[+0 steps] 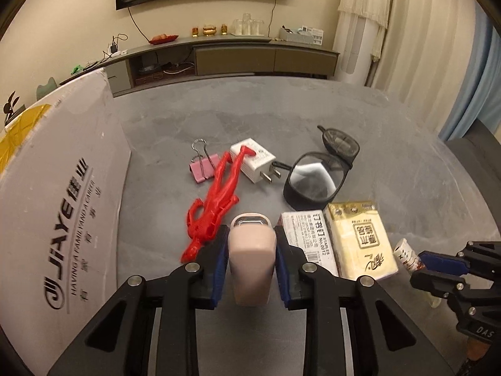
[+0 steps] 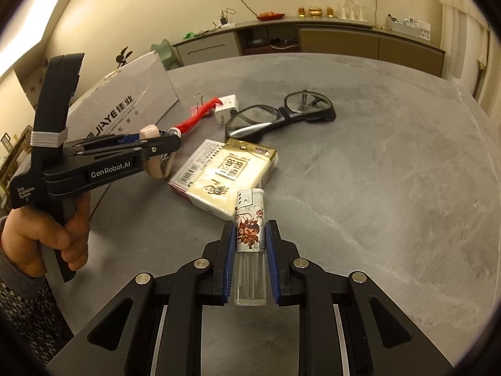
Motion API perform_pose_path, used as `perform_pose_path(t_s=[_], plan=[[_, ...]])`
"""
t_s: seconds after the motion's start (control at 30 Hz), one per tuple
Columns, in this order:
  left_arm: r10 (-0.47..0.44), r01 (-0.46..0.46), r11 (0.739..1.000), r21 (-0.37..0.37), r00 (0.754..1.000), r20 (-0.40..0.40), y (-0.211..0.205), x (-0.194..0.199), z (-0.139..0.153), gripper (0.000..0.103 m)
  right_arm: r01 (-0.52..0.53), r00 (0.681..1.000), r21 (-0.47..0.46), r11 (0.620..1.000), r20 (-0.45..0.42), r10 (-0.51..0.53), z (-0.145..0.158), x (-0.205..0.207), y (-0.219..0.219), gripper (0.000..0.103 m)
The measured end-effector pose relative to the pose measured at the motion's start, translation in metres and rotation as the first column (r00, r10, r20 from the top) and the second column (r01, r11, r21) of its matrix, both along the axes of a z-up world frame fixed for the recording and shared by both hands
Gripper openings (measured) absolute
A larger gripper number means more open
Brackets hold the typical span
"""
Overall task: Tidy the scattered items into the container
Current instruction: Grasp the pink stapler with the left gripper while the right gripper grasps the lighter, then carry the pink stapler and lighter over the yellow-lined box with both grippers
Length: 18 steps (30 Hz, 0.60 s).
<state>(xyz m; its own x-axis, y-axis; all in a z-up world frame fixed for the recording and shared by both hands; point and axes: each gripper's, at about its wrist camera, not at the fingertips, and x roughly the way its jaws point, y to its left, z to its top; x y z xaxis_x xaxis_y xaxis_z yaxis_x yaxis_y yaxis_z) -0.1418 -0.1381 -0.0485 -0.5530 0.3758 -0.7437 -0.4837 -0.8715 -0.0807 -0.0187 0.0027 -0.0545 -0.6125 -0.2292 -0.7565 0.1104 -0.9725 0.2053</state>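
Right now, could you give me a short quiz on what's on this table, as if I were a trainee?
1. True or false: the red figure lies partly across the white charger.
2. What does the right tool hold?
A. lighter
B. binder clip
C. glasses
3. Fill in: the left tool is shut on a beige ____.

Key
1. True: its far end rests on the charger.
2. A.
3. Case; I can't tell what sort of case it is.
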Motion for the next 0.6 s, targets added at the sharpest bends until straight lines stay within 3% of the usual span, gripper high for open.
perform_pose_path(t_s=[0.6], plan=[[0.004,0.001,0.995,0.098,0.998,-0.055,-0.026,0.019,0.046,0.027,-0.031,0.998,0.039,0.999,-0.046,0.033,0.025,-0.002,-0.034,0.02]])
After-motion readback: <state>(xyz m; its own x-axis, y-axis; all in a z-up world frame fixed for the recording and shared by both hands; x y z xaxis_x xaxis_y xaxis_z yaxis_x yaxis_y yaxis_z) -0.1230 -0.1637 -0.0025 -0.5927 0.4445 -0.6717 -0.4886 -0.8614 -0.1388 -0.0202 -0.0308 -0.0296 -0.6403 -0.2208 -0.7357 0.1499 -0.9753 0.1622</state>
